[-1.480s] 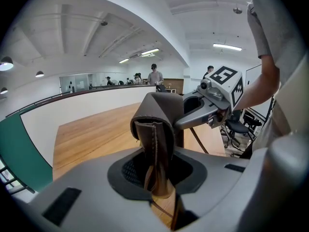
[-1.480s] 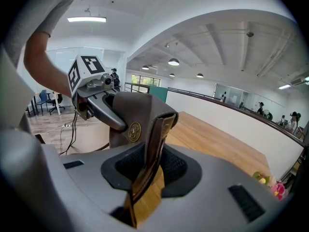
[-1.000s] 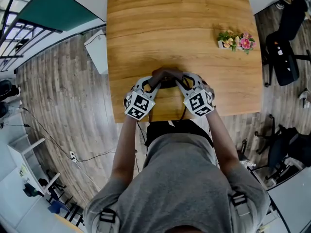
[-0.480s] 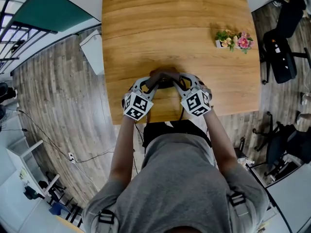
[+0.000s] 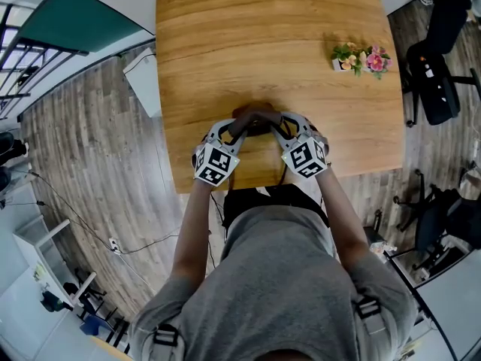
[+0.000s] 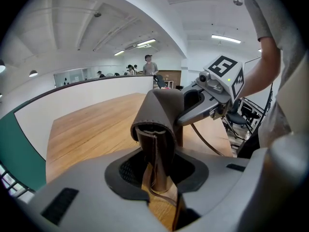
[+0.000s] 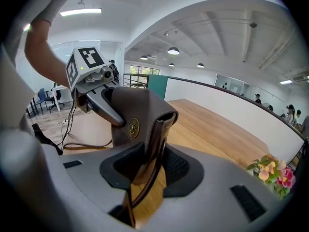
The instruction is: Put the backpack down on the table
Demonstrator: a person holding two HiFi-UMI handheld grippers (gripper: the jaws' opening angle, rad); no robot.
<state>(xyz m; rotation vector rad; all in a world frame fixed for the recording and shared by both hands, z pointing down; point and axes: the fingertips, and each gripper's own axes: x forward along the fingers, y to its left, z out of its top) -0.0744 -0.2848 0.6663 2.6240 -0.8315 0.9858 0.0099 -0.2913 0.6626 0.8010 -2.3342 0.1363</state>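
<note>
The brown leather backpack (image 5: 257, 118) stands on the wooden table (image 5: 263, 36) near its front edge, between both grippers. My left gripper (image 5: 239, 128) reaches it from the left and my right gripper (image 5: 276, 126) from the right. In the left gripper view the folded leather top (image 6: 159, 115) rises out of the jaws, which are opening, and wood shows beside the strap in the gap. In the right gripper view the leather, with its round brass badge (image 7: 133, 127), sits the same way in the opening jaws of the right gripper (image 7: 149, 178), with the strap loose. Thin straps trail over the table's edge.
A small pot of flowers (image 5: 359, 57) stands at the table's right side. A black office chair (image 5: 432, 81) is on the floor to the right of the table and a white box (image 5: 143, 81) to its left. Beyond the backpack lies bare wood.
Both grippers stay at the backpack's top by the table's front edge. Only the head view has shifted a little.
</note>
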